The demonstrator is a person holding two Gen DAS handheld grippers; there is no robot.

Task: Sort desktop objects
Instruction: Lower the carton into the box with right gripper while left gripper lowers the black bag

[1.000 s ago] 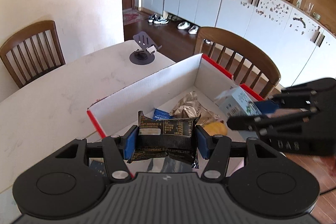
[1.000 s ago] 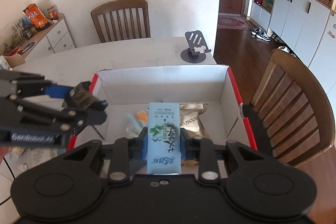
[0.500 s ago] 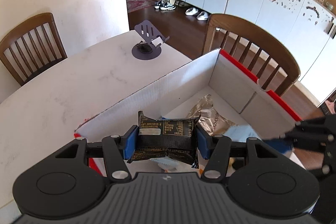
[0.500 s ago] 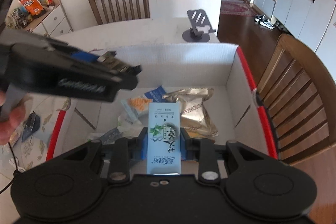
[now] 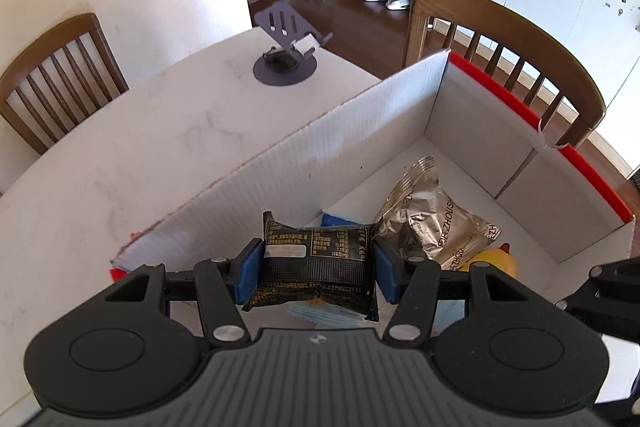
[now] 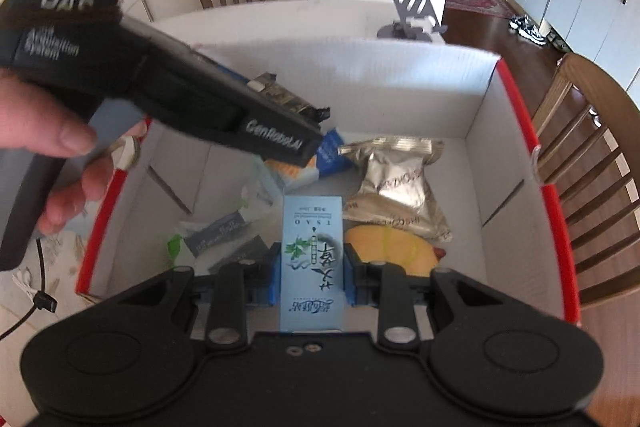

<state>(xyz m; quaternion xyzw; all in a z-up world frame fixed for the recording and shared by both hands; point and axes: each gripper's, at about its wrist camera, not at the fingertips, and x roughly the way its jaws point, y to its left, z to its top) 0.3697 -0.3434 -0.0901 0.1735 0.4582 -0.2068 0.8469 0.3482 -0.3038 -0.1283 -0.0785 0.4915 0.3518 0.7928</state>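
Observation:
My left gripper (image 5: 318, 269) is shut on a black snack packet (image 5: 316, 263), held crosswise over the near left part of a white cardboard box with red rims (image 5: 360, 131). In the right wrist view my right gripper (image 6: 312, 273) is shut on a light blue tea box (image 6: 313, 259), hanging above the box's floor (image 6: 460, 227). The left gripper's black body (image 6: 208, 103) crosses that view from the left, a hand (image 6: 60, 147) holding it, the black packet (image 6: 286, 99) at its tip. Inside lie a silver foil packet (image 5: 434, 223), a yellow item (image 6: 390, 247) and other wrappers.
A grey phone stand (image 5: 286, 47) sits on the white table (image 5: 120, 167) behind the box. Wooden chairs (image 5: 504, 63) stand at the far and right sides. A black cable (image 6: 36, 303) lies on the table at the box's left.
Both grippers have sunk toward the box with their loads. The left gripper has moved forward and right over the box's interior, looming larger in the right wrist view.

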